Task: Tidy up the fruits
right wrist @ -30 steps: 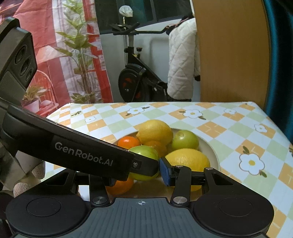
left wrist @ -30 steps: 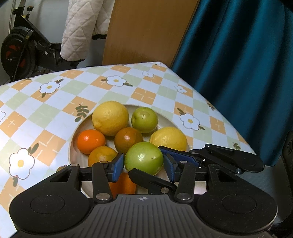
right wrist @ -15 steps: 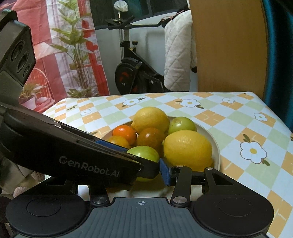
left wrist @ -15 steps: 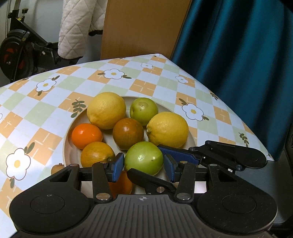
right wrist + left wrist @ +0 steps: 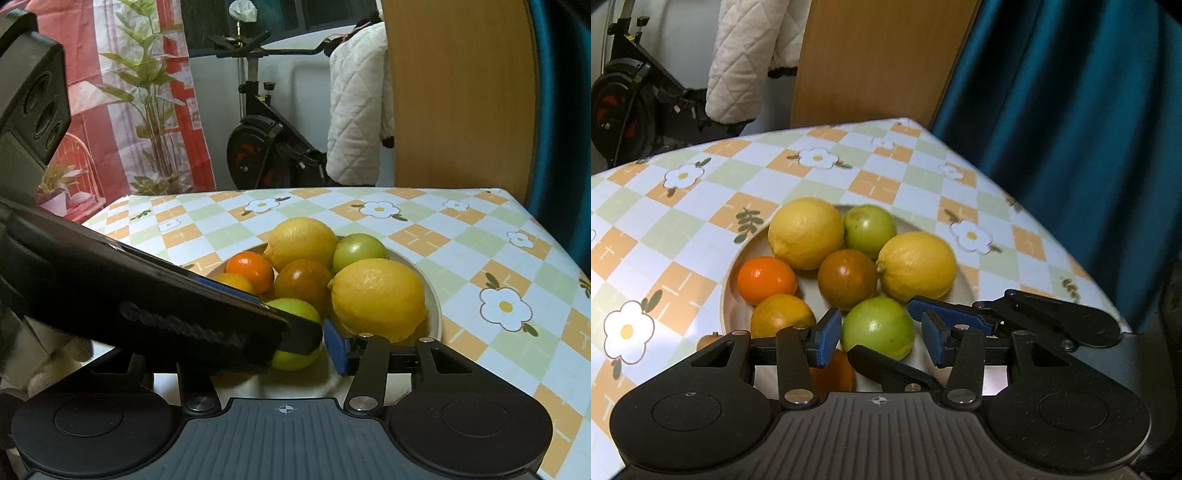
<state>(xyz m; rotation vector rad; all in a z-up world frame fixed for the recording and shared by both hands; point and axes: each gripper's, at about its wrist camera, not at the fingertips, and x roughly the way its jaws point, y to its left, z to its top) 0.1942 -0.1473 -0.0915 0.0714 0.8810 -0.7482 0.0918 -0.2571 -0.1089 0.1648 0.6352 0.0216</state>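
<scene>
Only right view: potted plant point(image 5: 155, 107), left hand-held gripper point(image 5: 295, 332)

My left tongs point(image 5: 878, 332) point down at a slant, jaws partly apart, the blue pads point(image 5: 824, 336) standing clear on either side with a gap at each. My right tongs point(image 5: 916, 332) come in from the right and cross in front of the left, one black finger lying low between the left jaws and the blue-padded one just beyond the left's right pad. Their jaws have just been opening. A gloved hand point(image 5: 55, 363) shows at the left edge of the right wrist view.
</scene>
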